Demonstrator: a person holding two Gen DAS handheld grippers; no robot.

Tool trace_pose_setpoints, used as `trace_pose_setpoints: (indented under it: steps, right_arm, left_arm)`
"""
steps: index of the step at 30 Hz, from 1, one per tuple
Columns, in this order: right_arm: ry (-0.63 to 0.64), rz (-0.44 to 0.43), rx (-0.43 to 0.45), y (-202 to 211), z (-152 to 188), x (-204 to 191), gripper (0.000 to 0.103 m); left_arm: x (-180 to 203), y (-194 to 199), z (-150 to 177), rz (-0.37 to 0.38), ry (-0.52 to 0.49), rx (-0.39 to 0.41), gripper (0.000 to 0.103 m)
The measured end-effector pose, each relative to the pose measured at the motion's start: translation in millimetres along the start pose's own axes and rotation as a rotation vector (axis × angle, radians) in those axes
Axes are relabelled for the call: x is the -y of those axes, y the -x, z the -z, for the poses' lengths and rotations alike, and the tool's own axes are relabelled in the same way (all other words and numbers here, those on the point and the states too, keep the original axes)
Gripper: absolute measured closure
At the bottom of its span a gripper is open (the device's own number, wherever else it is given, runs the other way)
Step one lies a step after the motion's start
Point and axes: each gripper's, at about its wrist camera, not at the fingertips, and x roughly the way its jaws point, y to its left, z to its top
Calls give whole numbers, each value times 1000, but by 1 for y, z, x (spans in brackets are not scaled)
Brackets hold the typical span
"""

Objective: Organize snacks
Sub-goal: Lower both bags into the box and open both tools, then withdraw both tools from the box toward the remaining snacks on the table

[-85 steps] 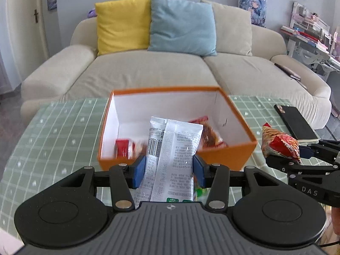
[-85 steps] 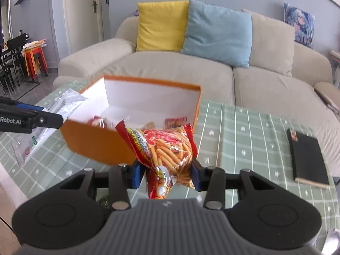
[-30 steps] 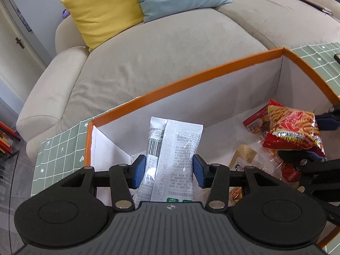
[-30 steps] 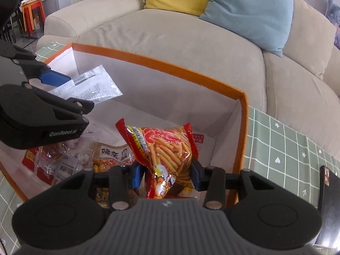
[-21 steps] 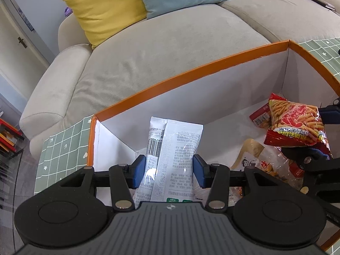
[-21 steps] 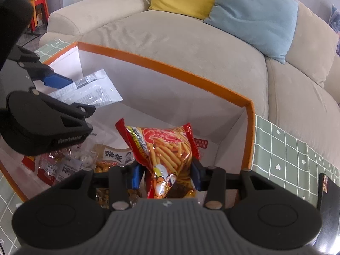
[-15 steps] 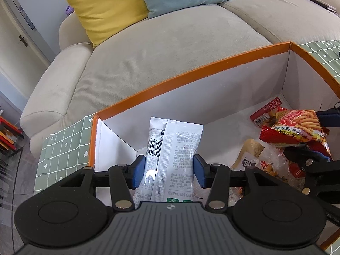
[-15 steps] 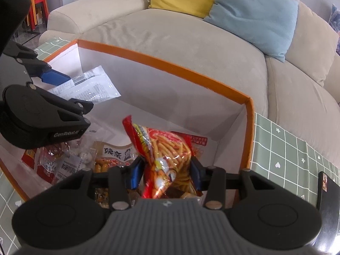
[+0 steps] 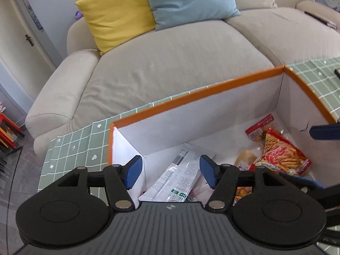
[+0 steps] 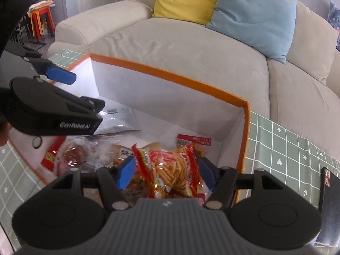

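Observation:
An orange box [image 9: 197, 94] with white inner walls stands on the green checked table, seen again as the orange box [image 10: 170, 73] in the right wrist view. My left gripper [image 9: 171, 171] hangs over its left end, jaws opening, and the white snack packet [image 9: 177, 176] lies loose on the floor below them. My right gripper [image 10: 166, 173] hovers over the right end, jaws opening too. The red chips bag [image 10: 170, 169] rests in the box beneath its pads, free of them. The chips bag [image 9: 282, 156] also shows in the left wrist view.
Several other snack packs [image 10: 72, 155] lie on the box floor. A beige sofa [image 9: 170, 63] with a yellow cushion [image 9: 114, 17] and a blue cushion [image 9: 189, 2] stands just behind the table. A black notebook [image 10: 329, 204] lies on the table at the right.
Both grippers opened and let go of their packs. The white packet and the chips bag dropped onto the box floor. Both grippers rose a little.

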Motion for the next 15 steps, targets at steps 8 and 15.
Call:
trace_pose_setpoints:
  steps: [8,15]
  right_arm:
    - [-30,8,3,31,7,-4,34]
    - [-96,21,21,69,20,2,30]
  left_arm:
    - [0,34,13,-11,20,22,28]
    - [1,71,25,5,57,9,28]
